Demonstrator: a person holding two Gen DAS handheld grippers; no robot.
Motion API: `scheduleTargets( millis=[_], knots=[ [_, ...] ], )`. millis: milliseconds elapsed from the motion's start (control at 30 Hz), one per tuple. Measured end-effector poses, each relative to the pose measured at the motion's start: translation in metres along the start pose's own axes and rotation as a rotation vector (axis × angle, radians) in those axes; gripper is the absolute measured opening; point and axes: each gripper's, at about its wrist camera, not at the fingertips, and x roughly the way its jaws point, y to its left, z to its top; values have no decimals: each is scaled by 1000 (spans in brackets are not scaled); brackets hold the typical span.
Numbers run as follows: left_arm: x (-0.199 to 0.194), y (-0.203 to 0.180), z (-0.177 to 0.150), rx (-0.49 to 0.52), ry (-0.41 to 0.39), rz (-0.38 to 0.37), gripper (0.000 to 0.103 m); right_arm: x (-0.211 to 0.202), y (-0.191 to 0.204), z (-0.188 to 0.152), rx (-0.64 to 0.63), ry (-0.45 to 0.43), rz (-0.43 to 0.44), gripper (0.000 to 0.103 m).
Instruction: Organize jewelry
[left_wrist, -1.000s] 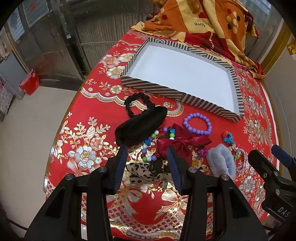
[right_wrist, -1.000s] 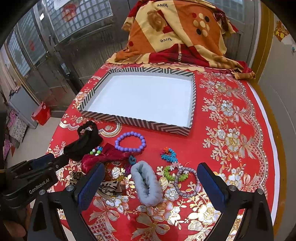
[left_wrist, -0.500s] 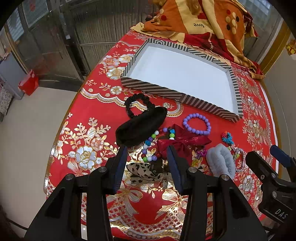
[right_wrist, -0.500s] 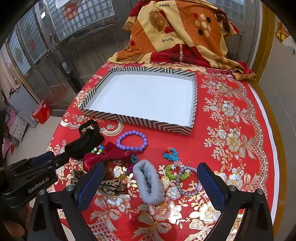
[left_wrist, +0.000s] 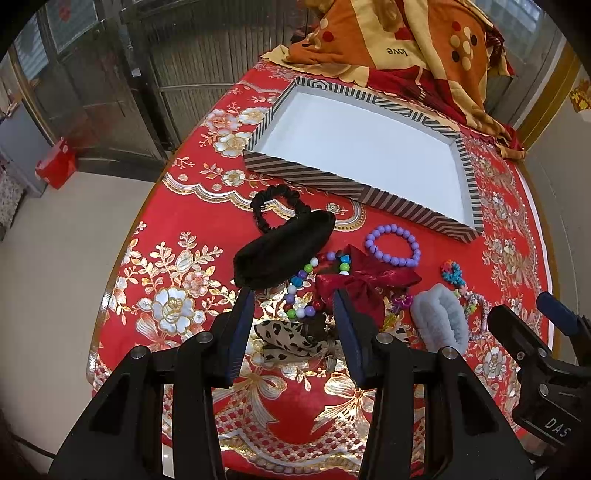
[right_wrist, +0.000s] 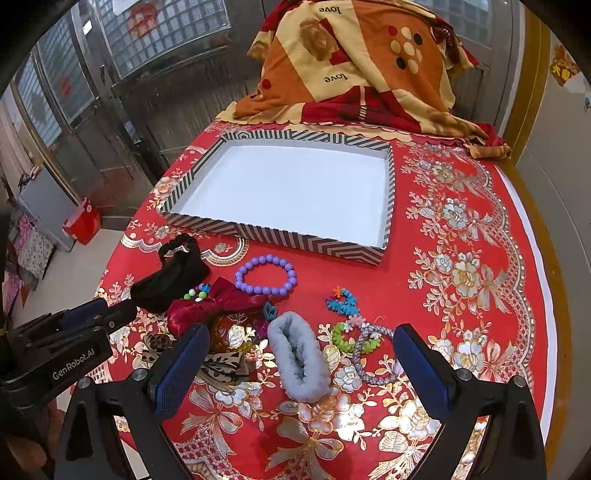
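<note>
The left gripper is hovering above the near edge of a red tablecloth, its jaws standing apart with nothing pinched between them; a multicoloured bead bracelet and a leopard-print scrunchie are showing through the gap, lying on the cloth below. The right gripper is also hanging over the cloth, jaws spread wide and holding nothing, with a grey fluffy scrunchie lying under the gap.

The jewelry is sitting in a loose cluster on the cloth, in front of a striped tray with a white floor. A purple bead bracelet is lying just in front of the tray's near wall. Left of it, a dark red bow is resting against a black pouch, and a black scrunchie is lying at the pouch's far end. To the right of the grey scrunchie, a blue trinket, a green bracelet and a silvery beaded bracelet are lying close together, the last 2 overlapping. An orange blanket is piled beyond the tray.
</note>
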Motion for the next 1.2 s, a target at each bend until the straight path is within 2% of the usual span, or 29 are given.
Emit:
scheduleTargets(
  millis=[133,167,333,367,500,667,800,867,967,1033,1133,1200],
  knots=[
    [-1,-1,-1,-6,39,-12,43,0,-1,-1,3,1,0,99],
    [-4,6,-3,-17,73,-32,43,0,-2,-1,3,0,0,99],
    [-3,10,-4,-6,17,17,43,1,-5,-1,7,6,-4,99],
    [-1,13,-4,5,-12,49,43,1,-6,-1,8,6,-4,99],
    [0,23,-1,-9,-19,53,43,3,-12,0,15,9,-1,99],
    [-1,52,7,-76,-17,41,43,6,-35,-2,59,31,12,99],
    [5,79,13,-147,9,9,43,10,-52,-5,86,47,36,99],
    [8,85,14,-151,21,-1,44,12,-56,-6,86,46,49,99],
    [12,86,16,-135,24,-45,56,15,-59,-6,87,52,86,99],
    [16,82,17,-108,34,-98,56,18,-57,-7,71,57,105,99],
    [24,74,20,-65,58,-154,64,21,-47,-11,23,69,136,99],
    [30,68,23,-35,75,-171,65,25,-38,-15,-18,84,149,97]
  ],
)
